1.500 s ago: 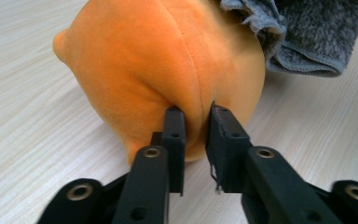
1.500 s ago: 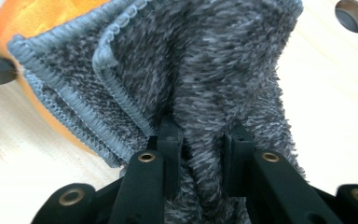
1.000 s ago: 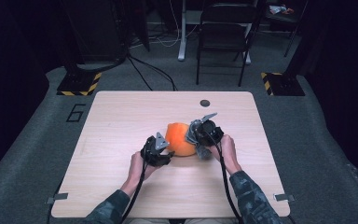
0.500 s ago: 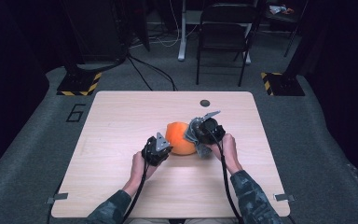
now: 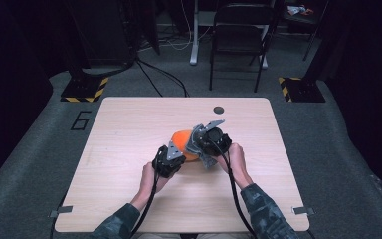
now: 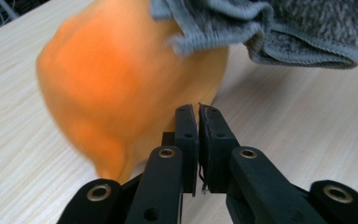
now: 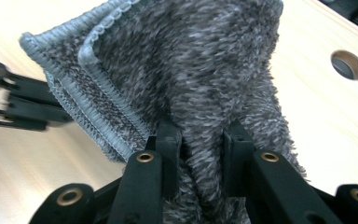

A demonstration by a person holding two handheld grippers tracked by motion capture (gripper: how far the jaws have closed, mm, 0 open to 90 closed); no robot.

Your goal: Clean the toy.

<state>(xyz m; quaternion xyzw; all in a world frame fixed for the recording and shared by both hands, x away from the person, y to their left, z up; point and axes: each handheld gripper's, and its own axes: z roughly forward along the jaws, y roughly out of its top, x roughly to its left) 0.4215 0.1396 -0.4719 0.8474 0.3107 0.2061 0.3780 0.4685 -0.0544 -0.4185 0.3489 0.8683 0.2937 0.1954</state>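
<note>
An orange rounded object [image 5: 180,138] [image 6: 121,79] lies at the middle of the wooden table [image 5: 129,199]. My left gripper [image 5: 177,155] [image 6: 199,112] sits low at its near side. Its jaws have just been closing and now meet, with nothing visible between them and the orange object just to their left. My right gripper [image 5: 196,144] [image 7: 200,135] is shut on a fluffy grey cloth [image 7: 205,70], which bunches between its jaws. The cloth [image 6: 307,28] drapes over the top of the orange object. In the right gripper view, the left gripper's black arms [image 7: 18,107] show at the left.
A round dark hole [image 5: 219,110] [image 7: 348,64] sits in the table's far side. Beyond the table stand a folding chair [image 5: 238,35] and yellow-black striped floor bases [image 5: 84,89]. Bare tabletop lies left, right and near of the hands.
My right gripper with the cloth has shifted slightly up and leftward over the orange object. The left hand has stayed in place.
</note>
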